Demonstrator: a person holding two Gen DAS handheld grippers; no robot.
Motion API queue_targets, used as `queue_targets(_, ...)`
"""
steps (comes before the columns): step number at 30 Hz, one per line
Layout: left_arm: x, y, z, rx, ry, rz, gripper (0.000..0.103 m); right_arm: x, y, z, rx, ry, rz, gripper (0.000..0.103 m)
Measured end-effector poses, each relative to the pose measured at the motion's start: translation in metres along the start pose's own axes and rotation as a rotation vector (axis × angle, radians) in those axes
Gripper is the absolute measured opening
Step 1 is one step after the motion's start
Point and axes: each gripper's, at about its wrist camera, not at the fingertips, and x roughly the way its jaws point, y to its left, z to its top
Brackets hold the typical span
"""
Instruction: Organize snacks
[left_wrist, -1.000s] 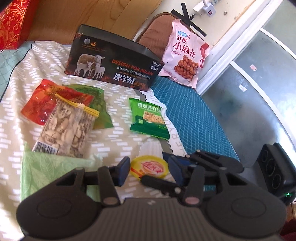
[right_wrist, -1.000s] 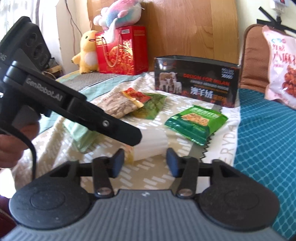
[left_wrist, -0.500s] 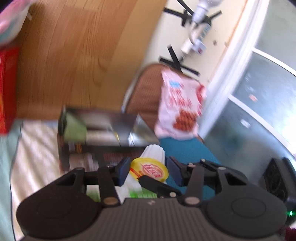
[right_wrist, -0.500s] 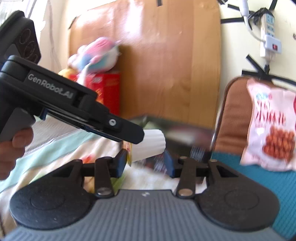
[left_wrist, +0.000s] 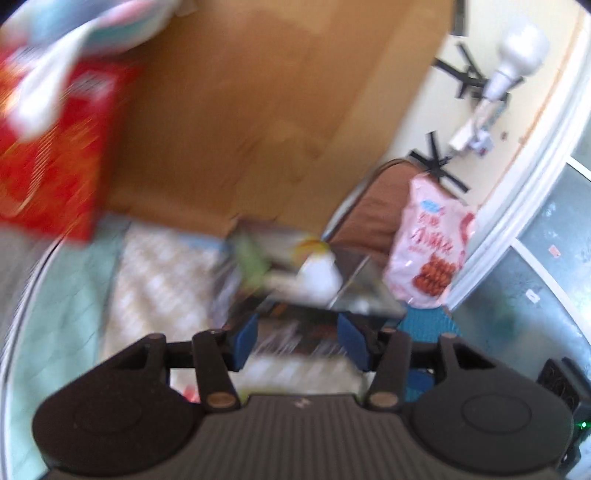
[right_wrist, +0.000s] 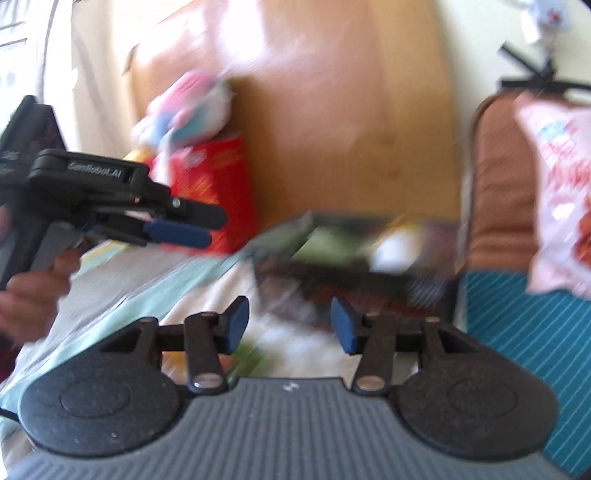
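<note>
The white cup snack (left_wrist: 318, 275) with the yellow lid lies inside the dark box (left_wrist: 325, 295), toward the box's right end, tipped on its side as far as the motion blur lets one judge. In the right wrist view the same white cup snack (right_wrist: 397, 251) shows as a pale smear in the box (right_wrist: 354, 266), with a green packet (right_wrist: 325, 243) just to its left inside the same box. In the left wrist view that green packet (left_wrist: 251, 258) sits at the box's left end.

The left gripper (left_wrist: 297, 345) hangs in front of the box and above the patterned bedspread (left_wrist: 166, 273), its blue pads (left_wrist: 245, 341) spread apart with nothing between them. From the right wrist camera the left gripper (right_wrist: 199, 225) appears to the left of the box, in the person's hand (right_wrist: 33, 299). The right gripper (right_wrist: 290, 325) also stands before the box, jaws released and empty, its pads (right_wrist: 341, 325) wide of each other.

To the right of the box a pink snack bag (left_wrist: 428, 251) leans against a brown chair back (left_wrist: 373, 214). Left of the box, against the wooden headboard (left_wrist: 258, 110), stands a red gift bag (left_wrist: 55, 155) with a plush toy (right_wrist: 188, 107) on top. A teal checked cloth (right_wrist: 517, 325) lies to the box's right.
</note>
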Motion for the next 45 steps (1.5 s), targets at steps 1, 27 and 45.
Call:
queue_targets(1,-0.007,0.009,-0.009,-0.027,0.014,0.006,0.049,0.000,0.006,-0.007,0.003,0.034,0.026,0.052)
queue_targets(27,-0.011,-0.007,-0.094,-0.074,0.172,-0.174,0.032,-0.027,0.083,-0.035,-0.020,0.121,-0.010,0.037)
queue_targets(45,0.011,-0.076,-0.123,0.174,0.185,0.083,0.035,-0.080,0.050,-0.072,0.125,0.083,-0.173,0.053)
